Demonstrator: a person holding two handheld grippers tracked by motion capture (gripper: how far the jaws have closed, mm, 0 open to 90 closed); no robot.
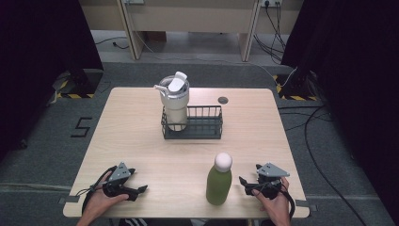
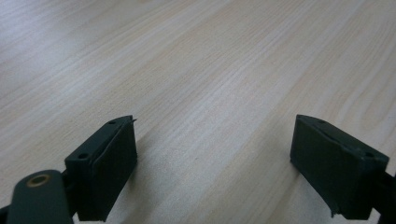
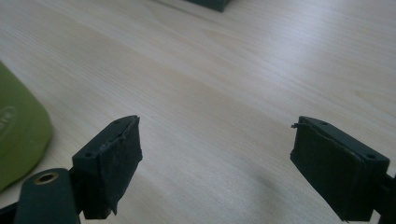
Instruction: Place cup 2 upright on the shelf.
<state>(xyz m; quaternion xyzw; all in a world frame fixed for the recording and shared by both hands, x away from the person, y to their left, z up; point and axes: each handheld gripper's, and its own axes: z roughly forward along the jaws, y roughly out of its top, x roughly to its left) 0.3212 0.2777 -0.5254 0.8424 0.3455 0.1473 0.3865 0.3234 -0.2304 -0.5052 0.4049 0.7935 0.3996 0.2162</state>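
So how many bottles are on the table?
2. The green bottle stands at the near edge, beside the right claw. The white tumbler stands in the wire basket mid-table.

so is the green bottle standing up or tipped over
Upright: the green bottle stands on its base on the table, its white cap on top, beside the right gripper.

We saw a pale wooden table (image 1: 141,141) carrying a black wire basket (image 1: 202,123) at its far middle, a small dark disc (image 1: 223,100) just beyond, and a green bottle (image 1: 219,181) standing near the front edge.
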